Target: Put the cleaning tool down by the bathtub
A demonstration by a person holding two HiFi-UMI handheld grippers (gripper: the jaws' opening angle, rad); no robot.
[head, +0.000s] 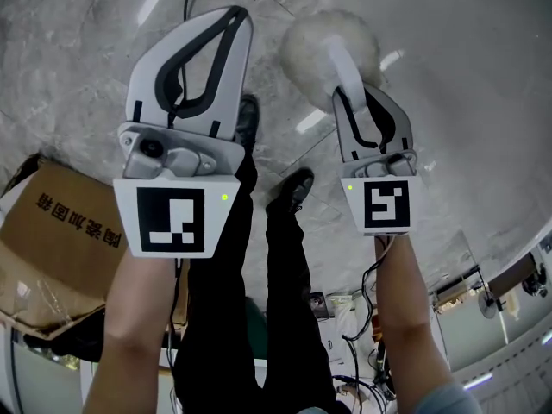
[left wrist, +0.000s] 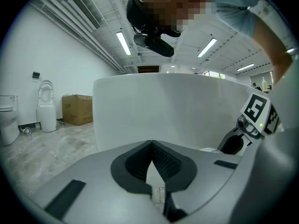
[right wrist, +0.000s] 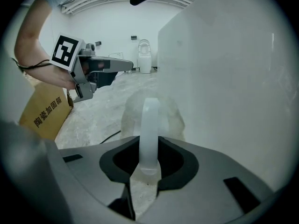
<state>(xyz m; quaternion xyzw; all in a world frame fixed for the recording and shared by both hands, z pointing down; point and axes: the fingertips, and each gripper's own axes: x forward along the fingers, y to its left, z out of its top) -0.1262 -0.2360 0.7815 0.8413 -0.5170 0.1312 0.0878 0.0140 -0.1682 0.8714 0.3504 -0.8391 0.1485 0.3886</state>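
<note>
The cleaning tool has a fluffy pale head [head: 321,43] and a white curved handle [right wrist: 150,120]. My right gripper [head: 358,91] is shut on that handle, and the head hangs low over the marble floor right beside the white bathtub wall [right wrist: 229,78]. In the right gripper view the handle runs forward out of the right gripper [right wrist: 149,141] to the fluffy head [right wrist: 133,108]. My left gripper [head: 240,14] is held to the left, shut with nothing in it. In the left gripper view the left gripper [left wrist: 152,143] faces the tub wall [left wrist: 177,106].
A cardboard box [head: 60,240] stands on the floor at the left, behind the left arm. The person's legs and black shoes [head: 293,188] are between the grippers. A toilet [left wrist: 46,106] stands far off. A black cable [right wrist: 110,135] lies on the floor.
</note>
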